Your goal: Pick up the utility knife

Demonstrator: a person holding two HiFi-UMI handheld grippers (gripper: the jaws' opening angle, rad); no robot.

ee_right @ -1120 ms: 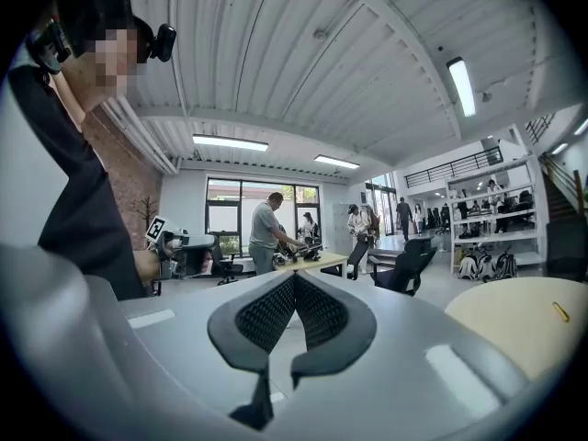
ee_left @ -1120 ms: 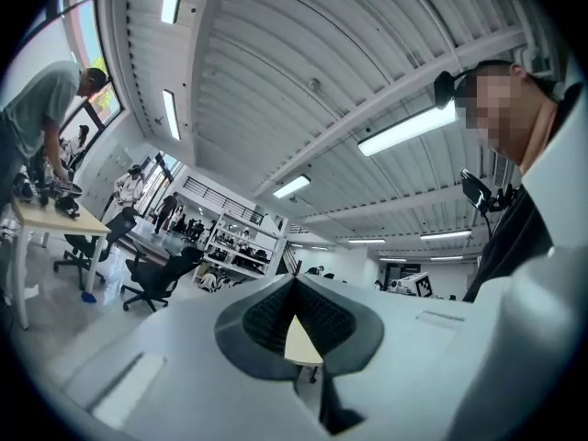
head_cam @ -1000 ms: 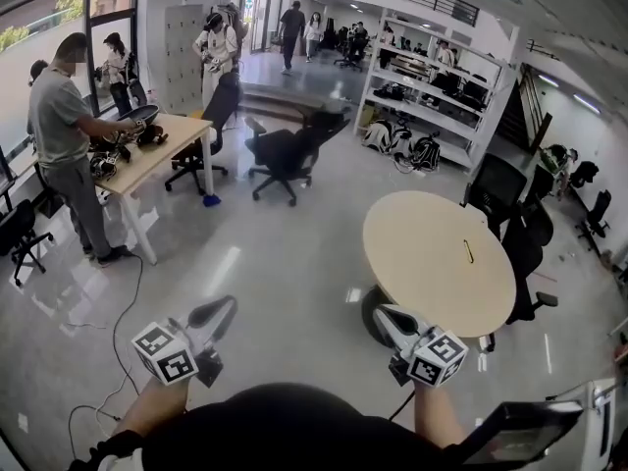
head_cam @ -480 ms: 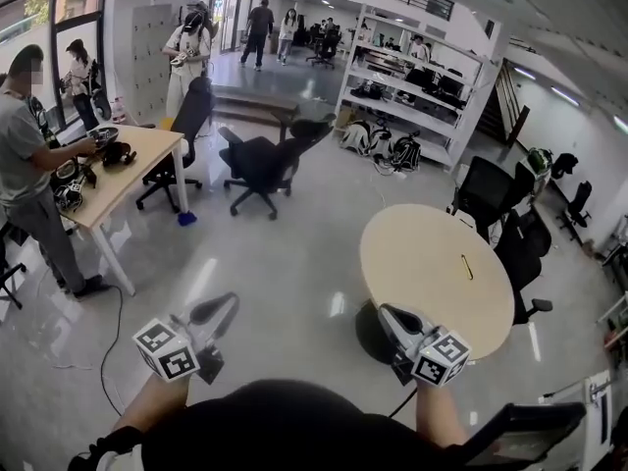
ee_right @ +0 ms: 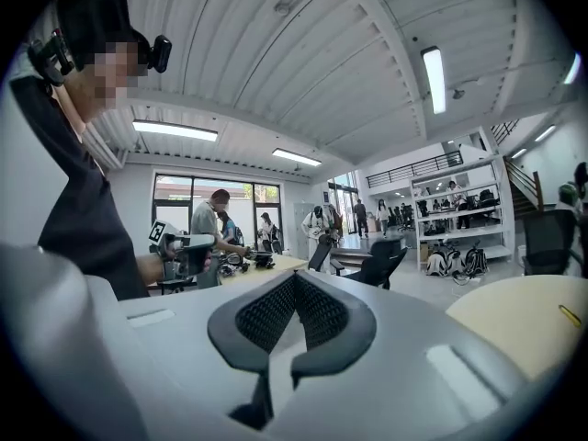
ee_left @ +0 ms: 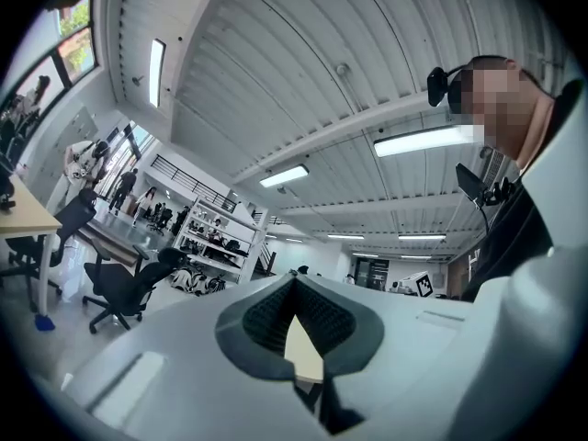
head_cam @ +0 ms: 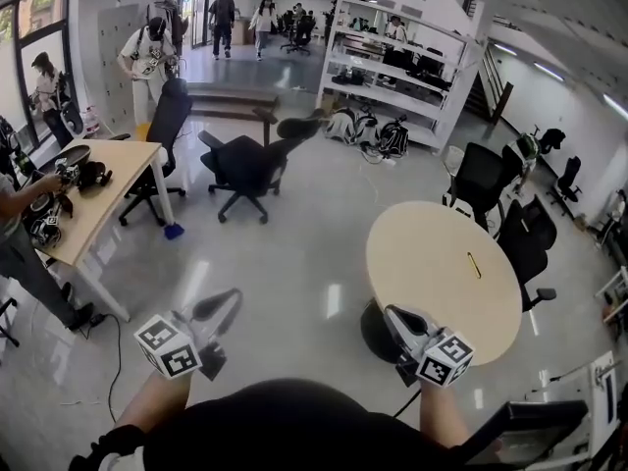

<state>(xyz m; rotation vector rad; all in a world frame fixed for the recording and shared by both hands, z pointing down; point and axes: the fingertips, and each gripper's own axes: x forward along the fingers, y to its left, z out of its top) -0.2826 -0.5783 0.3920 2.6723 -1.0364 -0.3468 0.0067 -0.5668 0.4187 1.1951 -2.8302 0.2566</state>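
Head view: the slim yellow utility knife (head_cam: 474, 264) lies on the round table (head_cam: 422, 253), right of its middle. The right tool (head_cam: 397, 318) hovers by the table's near edge and the left tool (head_cam: 218, 305) well to its left. Left gripper view: jaws pressed together, empty. Right gripper view: jaws likewise closed on nothing.

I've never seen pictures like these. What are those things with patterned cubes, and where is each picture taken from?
A person holds a hand-held gripping tool in each hand; the cubes are part of them. One picture comes from a head camera looking down at the left tool and right tool. The other two come from cameras riding on each tool, looking along its jaws. Both are shut and empty. The round table ahead bears a small yellow utility knife.
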